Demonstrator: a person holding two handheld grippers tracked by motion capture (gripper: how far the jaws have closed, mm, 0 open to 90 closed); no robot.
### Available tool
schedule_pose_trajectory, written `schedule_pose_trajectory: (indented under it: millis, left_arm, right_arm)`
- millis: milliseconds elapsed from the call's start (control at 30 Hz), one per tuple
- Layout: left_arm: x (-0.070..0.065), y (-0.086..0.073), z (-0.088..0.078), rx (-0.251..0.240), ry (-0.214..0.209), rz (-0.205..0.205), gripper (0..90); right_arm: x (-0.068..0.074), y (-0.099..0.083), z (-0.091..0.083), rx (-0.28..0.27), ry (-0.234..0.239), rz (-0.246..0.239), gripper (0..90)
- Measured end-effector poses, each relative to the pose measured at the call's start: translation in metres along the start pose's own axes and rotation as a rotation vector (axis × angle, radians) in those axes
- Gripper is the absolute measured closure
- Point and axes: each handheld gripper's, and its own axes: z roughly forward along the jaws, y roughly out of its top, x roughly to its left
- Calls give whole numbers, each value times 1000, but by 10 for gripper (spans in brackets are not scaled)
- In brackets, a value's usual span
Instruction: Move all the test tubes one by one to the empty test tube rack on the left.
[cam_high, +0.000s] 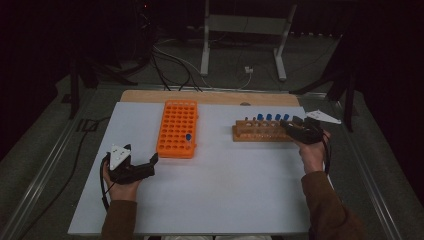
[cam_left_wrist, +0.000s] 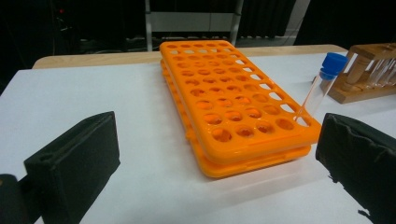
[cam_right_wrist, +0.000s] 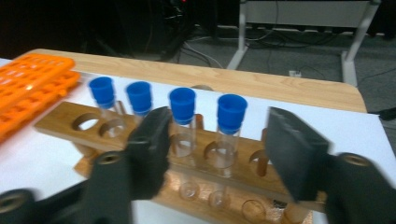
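At the wooden rack (cam_right_wrist: 154, 154), right gripper (cam_right_wrist: 219, 140) half-open around the end blue-capped tube (cam_right_wrist: 230, 133), seemingly not yet pinching it, left gripper (cam_left_wrist: 219, 154) wide open, empty, near the orange rack (cam_left_wrist: 236, 109); risk: off-centre closing tilting the tube, jamming it in its hole or knocking its neighbour.

Your four clear tubes (cam_right_wrist: 229, 135) with blue caps stand upright in a row in the wooden rack (cam_high: 260, 131), near the desk's right edge toward the far side. Rack holes on its left end are empty.
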Motion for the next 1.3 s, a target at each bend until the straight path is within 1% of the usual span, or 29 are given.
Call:
schedule_pose_trajectory:
  millis: [33, 133, 167, 200, 233, 267, 367, 433, 467, 600, 733, 833, 933, 1300]
  left_arm:
    - [0, 0, 0, -2, 1, 0, 6]
    - [0, 0, -1, -4, 4, -1, 6]
    - [0, 0, -1, -4, 5, -1, 6]
    - [0, -1, -1, -3, 6, 0, 6]
    - [0, -1, 0, -2, 6, 0, 6]
    - [0, -1, 0, -1, 6, 0, 6]
    - [0, -1, 0, -1, 8, -1, 6]
    - [0, -2, 0, 0, 9, 2, 6]
    - [0, -2, 0, 0, 9, 2, 6]
    - [-1, -3, 1, 5, 8, 2, 6]
    - [-2, -3, 1, 9, 7, 10, 6]
    - [-3, -3, 2, 9, 4, 12, 6]
    - [-3, -3, 2, 12, 6, 14, 6]
    - [-3, -4, 2, 13, 6, 7, 6]
  right_arm:
    - [0, 0, 0, 0, 0, 0, 446]
    - [-1, -2, 6, 6, -20, -6, 546]
    - [-1, -3, 9, 6, -30, -9, 607]
    - [-1, -3, 11, 7, -29, -9, 632]
    - [-1, -3, 11, 7, -29, -9, 632]
    - [-1, -3, 13, 10, -31, -10, 652]
    - [-1, -4, 20, 29, -45, -10, 681]
    - [-2, -3, 22, 38, -39, -11, 720]
    - [-2, -2, 23, 39, -44, -17, 737]
    - [1, 0, 25, 45, -46, -32, 750]
    - [2, -1, 26, 43, -42, -31, 748]
    - [2, -3, 29, 63, -51, -39, 740]
    - [2, -3, 29, 62, -51, -27, 751]
    - [4, -6, 26, 49, -50, -28, 762]
